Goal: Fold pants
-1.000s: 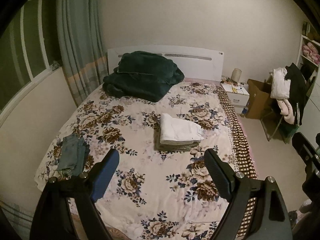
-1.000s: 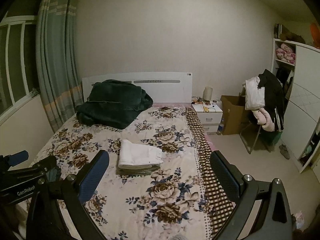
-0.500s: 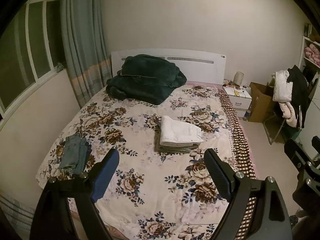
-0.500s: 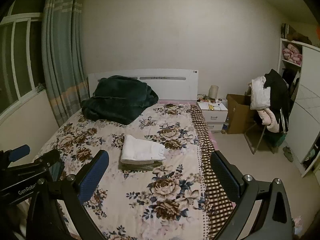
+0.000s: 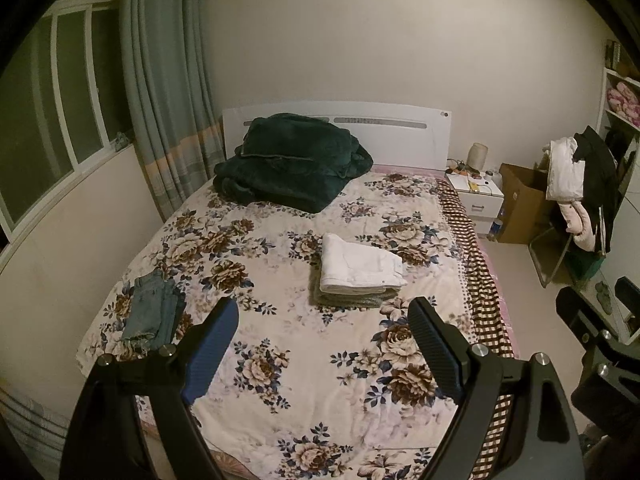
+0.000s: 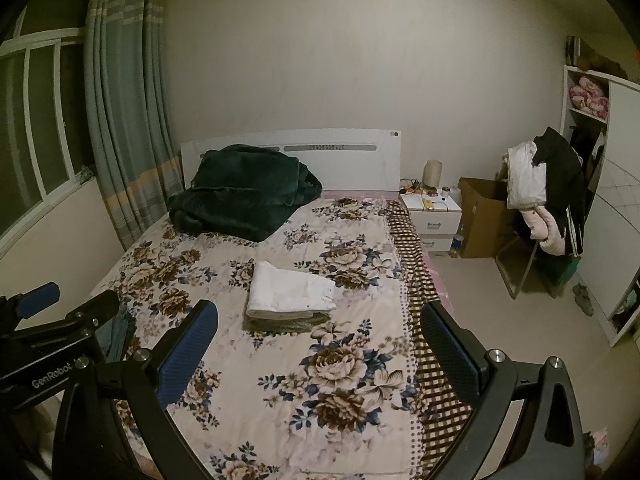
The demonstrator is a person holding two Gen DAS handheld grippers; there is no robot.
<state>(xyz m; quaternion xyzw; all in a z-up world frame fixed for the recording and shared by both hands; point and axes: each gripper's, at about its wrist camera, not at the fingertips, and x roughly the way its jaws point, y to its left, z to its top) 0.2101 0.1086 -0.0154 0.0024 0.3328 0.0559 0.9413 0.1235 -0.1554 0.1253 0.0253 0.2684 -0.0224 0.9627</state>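
White folded pants (image 5: 358,266) lie on a folded grey-green garment (image 5: 348,300) in the middle of the floral bed (image 5: 280,360); the stack also shows in the right wrist view (image 6: 292,294). Folded blue jeans (image 5: 152,312) lie near the bed's left edge, partly hidden behind the left gripper in the right wrist view (image 6: 116,332). My left gripper (image 5: 322,344) is open and empty, held above the foot of the bed. My right gripper (image 6: 318,344) is open and empty, to the right of the left one.
A dark green blanket (image 5: 292,160) is heaped at the white headboard (image 5: 400,136). A nightstand (image 6: 434,212), a cardboard box (image 6: 480,216) and a chair piled with clothes (image 6: 548,196) stand right of the bed. A window and curtain (image 5: 164,92) are on the left.
Both grippers have tilted up and pulled back a little, so the bed sits lower and farther in both views. Both stay open and empty. The clothes have not moved.
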